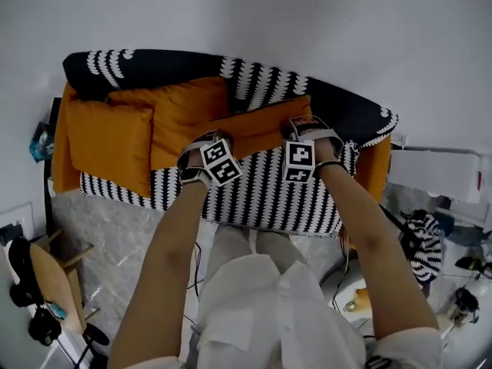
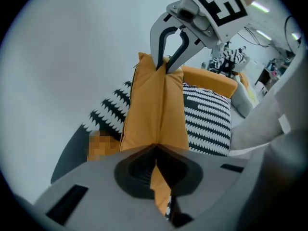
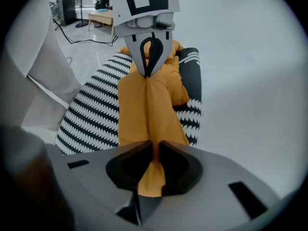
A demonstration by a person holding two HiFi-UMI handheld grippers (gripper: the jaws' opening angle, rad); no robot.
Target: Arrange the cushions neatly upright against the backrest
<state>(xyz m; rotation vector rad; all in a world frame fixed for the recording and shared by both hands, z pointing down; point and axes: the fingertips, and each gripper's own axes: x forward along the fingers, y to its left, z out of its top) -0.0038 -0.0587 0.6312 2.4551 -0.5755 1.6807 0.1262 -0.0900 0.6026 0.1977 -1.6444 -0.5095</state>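
An orange cushion (image 1: 257, 125) hangs stretched between my two grippers over the black-and-white sofa seat (image 1: 261, 194), just in front of the backrest (image 1: 261, 79). My left gripper (image 1: 207, 141) is shut on the cushion's left edge, and my right gripper (image 1: 304, 123) is shut on its right edge. In the left gripper view the cushion (image 2: 156, 109) runs from my jaws (image 2: 156, 170) up to the right gripper (image 2: 168, 49). In the right gripper view the cushion (image 3: 144, 114) spans from my jaws (image 3: 154, 165) to the left gripper (image 3: 150, 57). Two more orange cushions (image 1: 108, 141) (image 1: 181, 110) lean at the sofa's left end.
A white wall stands right behind the sofa. A wooden stool (image 1: 54, 275) with headphones sits on the floor at the lower left. A white box (image 1: 438, 171) and a striped cushion (image 1: 423, 244) lie to the right, with cables on the floor.
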